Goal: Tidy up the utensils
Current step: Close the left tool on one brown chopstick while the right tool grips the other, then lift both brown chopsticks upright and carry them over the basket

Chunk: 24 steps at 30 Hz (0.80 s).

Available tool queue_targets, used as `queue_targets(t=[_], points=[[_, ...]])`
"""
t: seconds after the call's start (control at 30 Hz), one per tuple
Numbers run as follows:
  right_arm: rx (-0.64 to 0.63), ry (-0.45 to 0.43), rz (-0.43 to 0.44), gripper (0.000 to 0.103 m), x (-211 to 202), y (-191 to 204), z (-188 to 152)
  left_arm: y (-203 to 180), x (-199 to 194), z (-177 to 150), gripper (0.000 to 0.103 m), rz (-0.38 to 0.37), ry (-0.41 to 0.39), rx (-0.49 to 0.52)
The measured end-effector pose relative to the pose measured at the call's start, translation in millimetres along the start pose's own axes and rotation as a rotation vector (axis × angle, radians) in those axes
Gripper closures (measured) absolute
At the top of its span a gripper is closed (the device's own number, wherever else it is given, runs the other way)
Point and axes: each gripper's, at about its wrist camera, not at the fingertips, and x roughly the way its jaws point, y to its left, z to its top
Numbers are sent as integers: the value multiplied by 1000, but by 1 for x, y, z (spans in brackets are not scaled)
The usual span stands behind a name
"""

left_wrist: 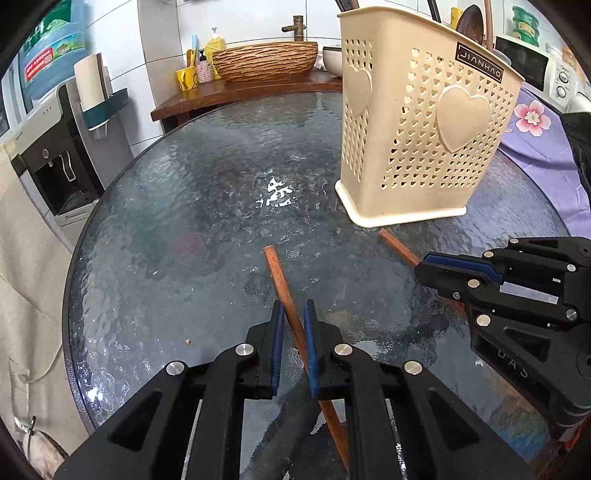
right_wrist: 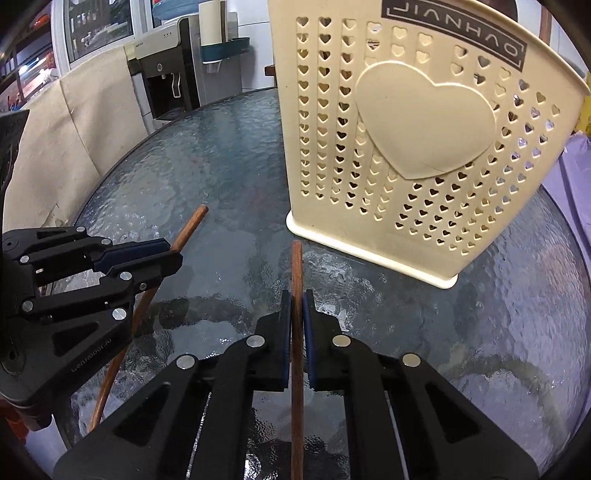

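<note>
Two brown wooden chopsticks lie low over a round glass table (left_wrist: 184, 206). In the left wrist view my left gripper (left_wrist: 294, 308) is shut on one chopstick (left_wrist: 279, 273), whose tip points away toward the table's middle. In the right wrist view my right gripper (right_wrist: 296, 297) is shut on the other chopstick (right_wrist: 296, 266), its tip close to the base of a cream perforated utensil holder (right_wrist: 406, 147) with heart shapes. Each gripper also shows in the other view: the right gripper (left_wrist: 421, 267) at the right, the left gripper (right_wrist: 175, 254) at the left. The holder (left_wrist: 424, 122) stands upright.
Dark utensil handles (left_wrist: 472, 22) stick out of the holder's top. Behind the table stand a wooden basin (left_wrist: 264, 61) on a counter, a yellow cup (left_wrist: 186, 77) and a water dispenser (left_wrist: 55, 155). A purple flowered cloth (left_wrist: 535, 140) lies to the right.
</note>
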Motion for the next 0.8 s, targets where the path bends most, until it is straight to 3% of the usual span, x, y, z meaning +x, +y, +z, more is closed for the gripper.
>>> queue_targets(t=[0.23,0.37,0.8], points=[[31,-18,31,96,-7,-8,-2,1,1,4,96,-39,5,-23],[59,-58,61,96,-27,-17,-5,2,-11,9,96,-60,-31,-36],[172,-276,155,96,-132,-60,-4,-8,-84,37,96,-149,-219,-23]])
